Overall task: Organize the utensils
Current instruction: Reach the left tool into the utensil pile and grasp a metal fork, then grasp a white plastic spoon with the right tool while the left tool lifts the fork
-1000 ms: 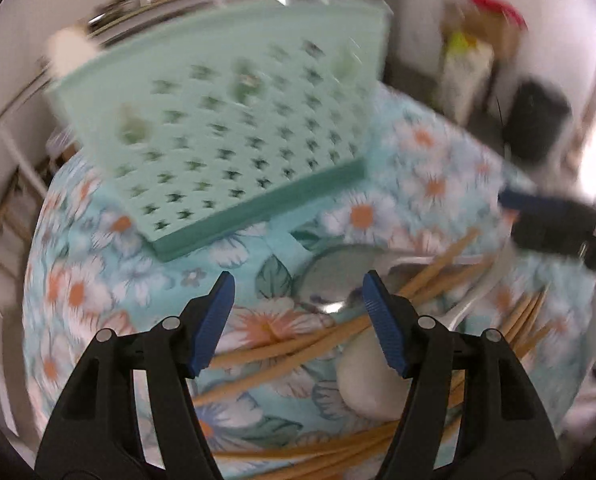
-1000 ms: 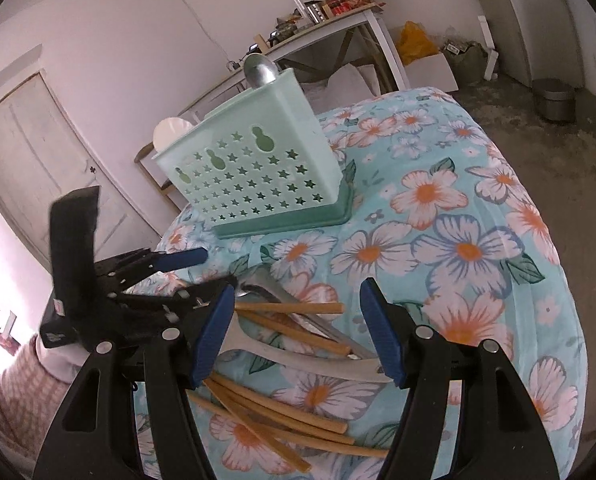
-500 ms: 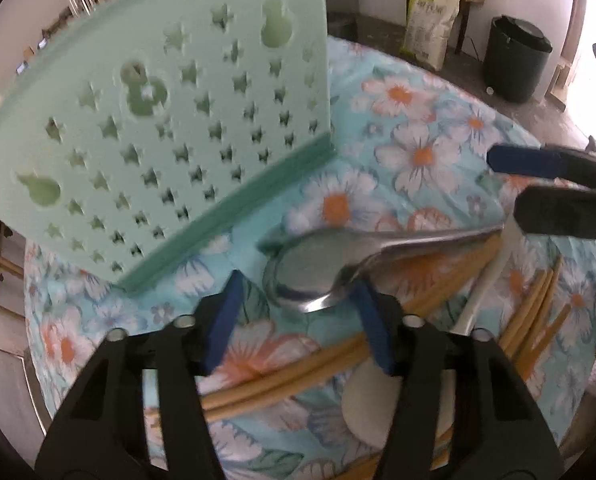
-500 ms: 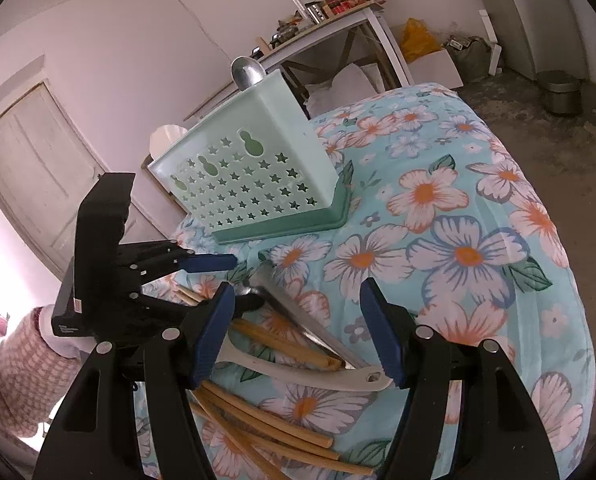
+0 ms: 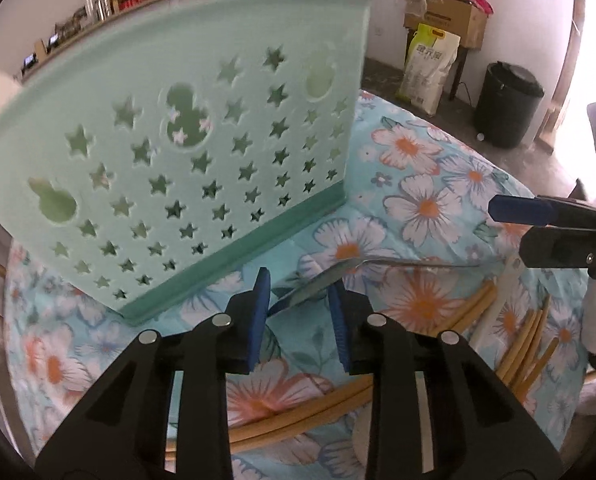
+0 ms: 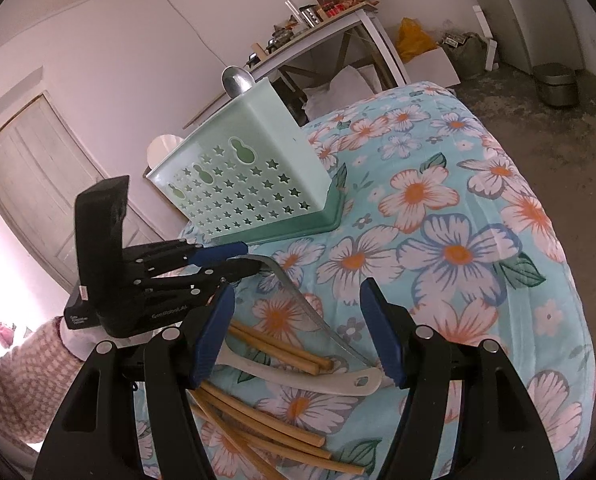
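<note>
My left gripper (image 5: 298,300) points down at the flowered cloth, its jaws closing on the bowl of a metal spoon (image 5: 322,282). The spoon (image 6: 298,304) stands on edge between the pads, its handle slanting down to the cloth. Seen from the right wrist, the left gripper (image 6: 250,257) sits just in front of the mint green star-holed basket (image 6: 258,168). My right gripper (image 6: 297,296) hovers open over several bamboo chopsticks (image 6: 278,344) and a white plastic spoon (image 6: 298,372), gripping nothing. Another metal spoon (image 6: 237,78) sticks up from the basket (image 5: 178,120).
More chopsticks (image 5: 526,340) lie at the right of the round, flowered table (image 6: 458,256). A checked sleeve (image 6: 18,380) shows at lower left. Beyond the table stand a black bin (image 5: 506,104), a sack (image 5: 430,68), a cluttered shelf (image 6: 330,8) and a door (image 6: 38,184).
The left gripper has moved closer to the basket and narrowed its jaws around the spoon's bowl. The spoon has turned from flat onto its edge. The right gripper has stayed put.
</note>
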`<state>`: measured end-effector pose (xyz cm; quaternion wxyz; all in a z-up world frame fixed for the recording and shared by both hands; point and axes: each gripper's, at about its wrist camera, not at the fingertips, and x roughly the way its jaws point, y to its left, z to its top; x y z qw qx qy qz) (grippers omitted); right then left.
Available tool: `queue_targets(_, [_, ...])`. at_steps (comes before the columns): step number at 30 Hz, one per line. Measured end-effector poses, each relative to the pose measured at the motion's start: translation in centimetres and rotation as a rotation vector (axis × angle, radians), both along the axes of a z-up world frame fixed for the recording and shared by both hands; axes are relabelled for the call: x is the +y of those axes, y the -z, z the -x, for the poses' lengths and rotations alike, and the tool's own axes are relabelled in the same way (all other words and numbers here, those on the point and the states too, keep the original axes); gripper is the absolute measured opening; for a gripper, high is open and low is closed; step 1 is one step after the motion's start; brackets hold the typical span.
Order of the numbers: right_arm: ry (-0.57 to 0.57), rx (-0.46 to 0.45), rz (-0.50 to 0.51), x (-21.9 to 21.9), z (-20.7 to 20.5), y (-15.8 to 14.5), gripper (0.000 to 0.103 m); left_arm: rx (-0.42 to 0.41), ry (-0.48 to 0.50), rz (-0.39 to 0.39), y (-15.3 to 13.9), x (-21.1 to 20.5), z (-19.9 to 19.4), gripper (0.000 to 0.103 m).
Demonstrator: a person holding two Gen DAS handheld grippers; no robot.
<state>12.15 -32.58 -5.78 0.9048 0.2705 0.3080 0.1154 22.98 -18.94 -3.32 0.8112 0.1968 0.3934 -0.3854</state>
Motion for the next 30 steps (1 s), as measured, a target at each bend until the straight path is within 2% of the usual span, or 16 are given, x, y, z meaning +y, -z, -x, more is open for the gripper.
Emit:
queue_targets(6, [0.001, 0.004, -0.001, -0.1, -0.1, 0.1, 0.064, 0.052, -0.004, 0.072, 0.2, 1.4, -0.5, 0.003])
queue_targets(10, [0.006, 0.006, 0.001, -0.1, -0.2, 0.2, 0.064, 0.070, 0.002, 0.114, -0.5, 2.7, -0.1, 0.002])
queue_targets(17, [0.012, -0.011, 0.034, 0.1, 0.5, -0.3, 0.064, 0.044, 0.012, 0.094, -1.7, 2.9, 2.8, 0.002])
queue_targets(23, [-0.034, -0.078, 0.154, 1.9, 2.2, -2.2, 0.064, 0.009, -0.038, 0.146, -4.5, 5.3, 5.0, 0.002])
queue_targets(30, [-0.124, -0.145, 0.394, 5.6, 4.5, -4.0, 0.063, -0.006, -0.175, 0.202, -6.5, 10.3, 7.3, 0.002])
